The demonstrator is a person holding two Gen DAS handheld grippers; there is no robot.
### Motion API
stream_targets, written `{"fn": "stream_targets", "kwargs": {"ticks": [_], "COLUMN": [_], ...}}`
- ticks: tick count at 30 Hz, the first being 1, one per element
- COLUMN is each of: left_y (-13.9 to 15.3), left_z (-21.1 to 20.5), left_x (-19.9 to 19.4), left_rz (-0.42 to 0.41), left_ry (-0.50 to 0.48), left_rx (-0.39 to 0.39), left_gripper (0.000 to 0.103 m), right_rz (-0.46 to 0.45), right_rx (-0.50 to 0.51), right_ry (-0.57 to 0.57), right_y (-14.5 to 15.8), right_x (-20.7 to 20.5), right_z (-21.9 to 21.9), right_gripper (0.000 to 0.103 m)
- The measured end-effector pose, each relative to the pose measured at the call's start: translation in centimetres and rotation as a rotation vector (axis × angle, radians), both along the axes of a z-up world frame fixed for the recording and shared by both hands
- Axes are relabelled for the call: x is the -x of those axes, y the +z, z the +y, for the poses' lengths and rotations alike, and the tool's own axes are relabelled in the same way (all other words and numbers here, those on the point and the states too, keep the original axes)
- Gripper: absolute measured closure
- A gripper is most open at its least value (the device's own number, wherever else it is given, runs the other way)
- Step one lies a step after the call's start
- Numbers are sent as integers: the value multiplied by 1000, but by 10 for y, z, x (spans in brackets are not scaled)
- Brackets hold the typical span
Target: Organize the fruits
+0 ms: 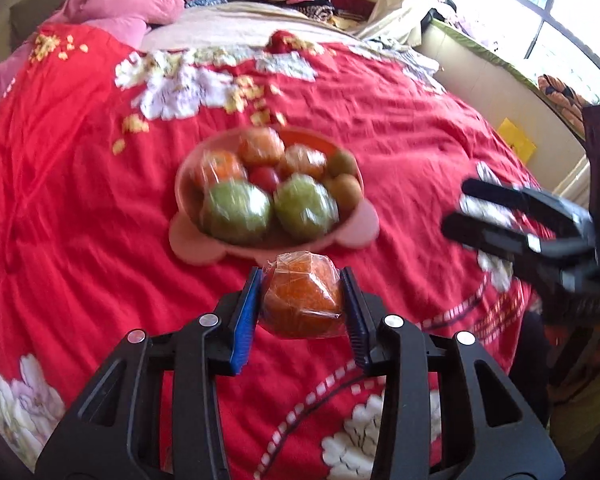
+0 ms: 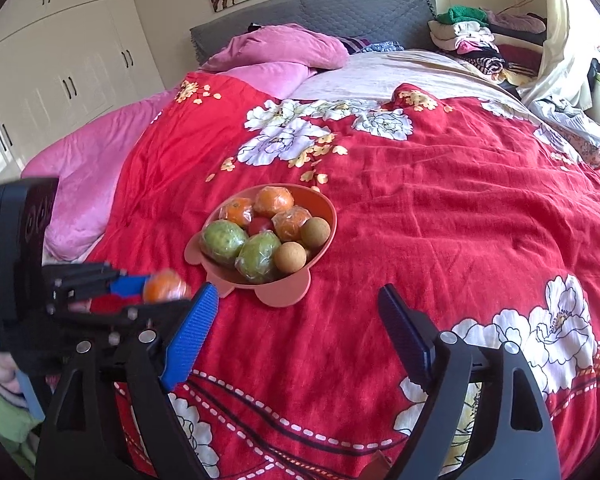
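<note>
A pink bowl [image 1: 352, 232] [image 2: 322, 204] sits on the red flowered bedspread, holding several wrapped oranges, two green fruits [image 1: 236, 210] [image 2: 224, 240], brown round fruits [image 2: 289, 257] and a small red one. My left gripper [image 1: 302, 280] is shut on a plastic-wrapped orange [image 1: 302, 300], held above the bedspread just in front of the bowl. The same orange [image 2: 165, 286] shows at the left of the right wrist view. My right gripper [image 2: 298, 300] stands open with nothing between its fingers, in front of the bowl. It also appears as a black shape [image 1: 512, 220] to the bowl's right.
Pink pillows [image 2: 276, 54] and a grey headboard [image 2: 340, 12] lie at the bed's far end. Folded clothes [image 2: 472, 36] are stacked at the back right. White wardrobes [image 2: 60, 56] stand on the left, a window [image 1: 540, 0] on the right. A hand [image 2: 0, 372] holds the left gripper.
</note>
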State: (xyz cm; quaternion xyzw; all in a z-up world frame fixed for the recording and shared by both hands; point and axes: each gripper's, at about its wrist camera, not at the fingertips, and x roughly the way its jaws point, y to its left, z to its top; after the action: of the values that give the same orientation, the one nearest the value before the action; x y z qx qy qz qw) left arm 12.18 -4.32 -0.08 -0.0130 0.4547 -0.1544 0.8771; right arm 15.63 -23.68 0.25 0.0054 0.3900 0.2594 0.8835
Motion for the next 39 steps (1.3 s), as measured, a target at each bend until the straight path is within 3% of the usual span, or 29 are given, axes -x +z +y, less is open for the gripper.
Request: {"fn": "stream_targets", "kwargs": {"ticks": [8, 14, 30, 34, 39], "left_y": [6, -5, -6, -3, 2], "left_z": [-3, -8, -2, -2, 1], "left_x": [-45, -70, -85, -83, -78], "left_rz": [-7, 24, 23, 14, 6], "left_ry": [35, 46, 71, 80, 87], "left_rx": [6, -12, 4, -3, 4], "left_gripper": [72, 72, 59, 48, 47], "right_rz": [9, 14, 11, 5, -9], "right_rx": [4, 13, 36, 39, 39], "right_ry": [-5, -12, -31, -31, -32], "right_y": [-4, -8, -14, -11, -5], "right_x": [-4, -7, -12, -9, -4], "right_z": [-2, -1, -2, 0, 0], "right_gripper": [14, 11, 7, 6, 5]}}
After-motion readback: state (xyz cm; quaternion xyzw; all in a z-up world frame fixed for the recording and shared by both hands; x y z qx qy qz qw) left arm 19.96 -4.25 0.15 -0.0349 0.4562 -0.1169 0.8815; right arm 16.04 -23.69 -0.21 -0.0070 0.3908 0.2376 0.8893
